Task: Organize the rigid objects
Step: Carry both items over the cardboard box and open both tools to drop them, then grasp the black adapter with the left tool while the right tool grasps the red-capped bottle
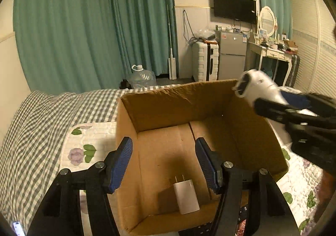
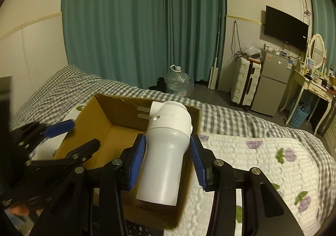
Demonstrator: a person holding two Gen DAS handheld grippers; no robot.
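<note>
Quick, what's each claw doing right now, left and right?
Left claw: open, empty, over the cardboard box.
Right claw: closed on the white plug-in device.

Right gripper (image 1: 294, 107) motion-blurred and cut by frame edge, left gripper (image 2: 63, 137) blurred too

1. The cardboard box (image 1: 210, 107) stands open at the top; most of its floor is bare.
2. A white charger plug (image 1: 186, 197) lies at the box's near wall, taking that corner.
3. The left gripper (image 1: 163, 164) hangs spread over the near rim, and the right gripper (image 2: 168, 158), clamping a white plug-in device (image 2: 166, 152), crowds the right rim.
4. The four box walls block sideways entry.
</note>
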